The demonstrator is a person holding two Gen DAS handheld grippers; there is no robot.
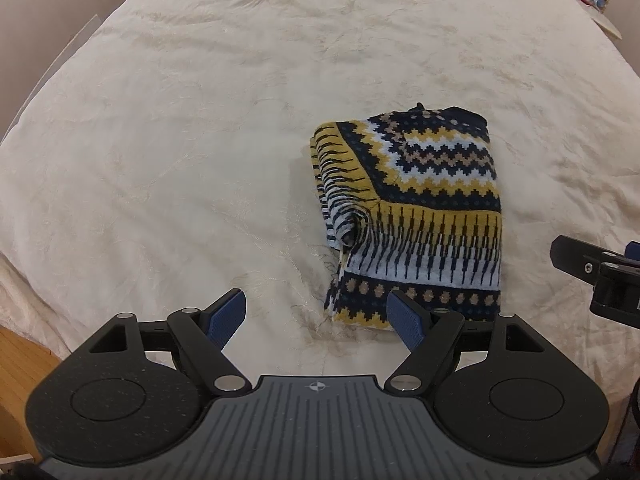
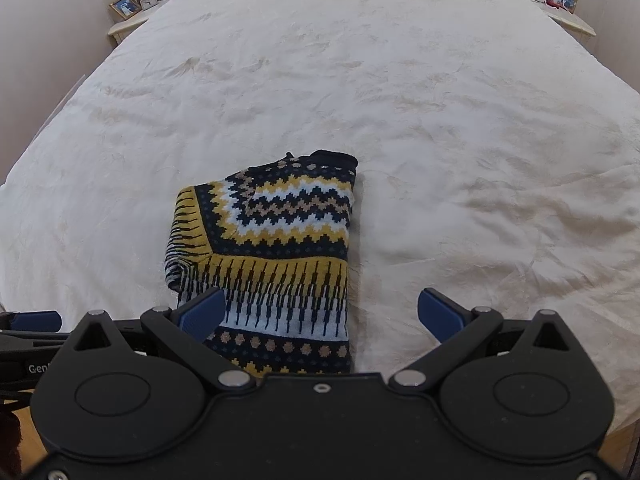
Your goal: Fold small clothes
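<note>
Left tongs [image 1: 316, 316] spread wide, nothing between the blue pads, hovering over the bed just beside the near-left corner of the folded knit sweater [image 1: 412, 208] with navy, mustard and pale-blue zigzag pattern; right tongs [image 2: 320, 312] also released and empty, left pad above the sweater's near edge, right pad over bare cover. Sweater lies folded into a compact rectangle on the cream crinkled bedspread [image 2: 440, 100], near the foot edge; wooden nightstands [image 2: 128, 24] flank the far end.
</note>
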